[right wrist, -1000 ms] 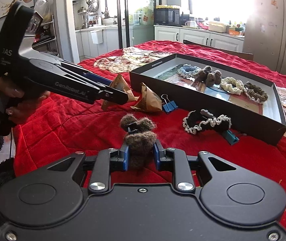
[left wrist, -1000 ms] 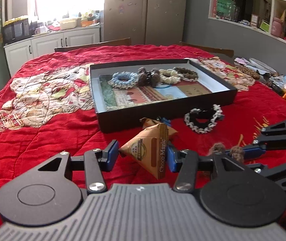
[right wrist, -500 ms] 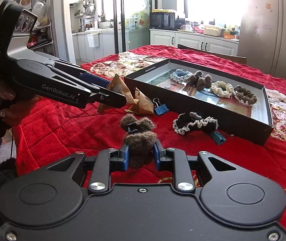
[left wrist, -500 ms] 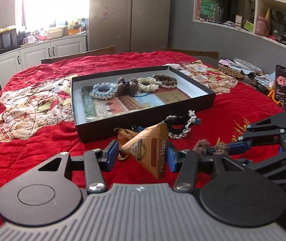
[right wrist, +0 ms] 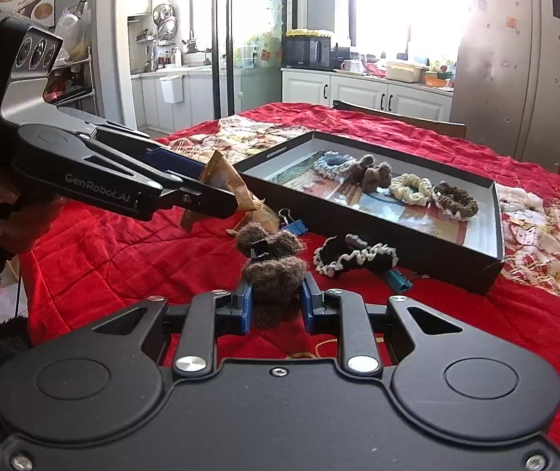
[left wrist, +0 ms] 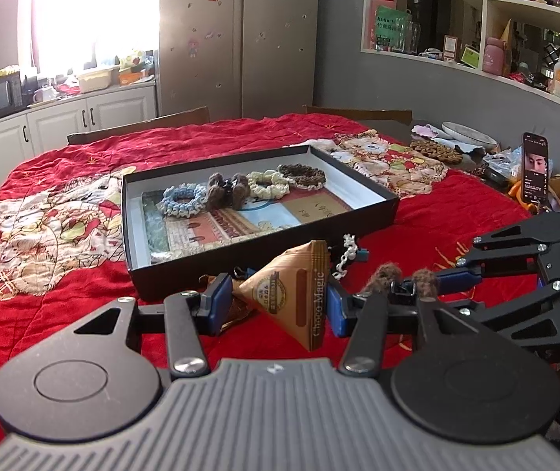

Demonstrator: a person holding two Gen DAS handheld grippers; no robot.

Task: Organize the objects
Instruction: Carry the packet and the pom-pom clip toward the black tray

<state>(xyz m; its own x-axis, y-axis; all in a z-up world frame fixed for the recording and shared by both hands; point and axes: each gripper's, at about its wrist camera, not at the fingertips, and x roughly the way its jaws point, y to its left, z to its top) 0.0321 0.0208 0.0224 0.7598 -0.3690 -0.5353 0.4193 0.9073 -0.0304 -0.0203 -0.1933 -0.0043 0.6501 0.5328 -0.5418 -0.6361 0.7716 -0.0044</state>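
The left claw (left wrist: 276, 304) grips a brown triangular Choco Magic packet (left wrist: 299, 290), held above the red-covered bench (left wrist: 64, 314) just short of the black tray's (left wrist: 240, 253) near wall. The right claw (right wrist: 274, 304) is clamped on a fuzzy brown hair clip (right wrist: 274, 271), also off the cloth. In the tray, four scrunchies and another brown clip line its far side. A black-and-white scrunchie (right wrist: 352, 259) and a blue binder clip (right wrist: 293, 225) lie on the bench beside the tray's near wall.
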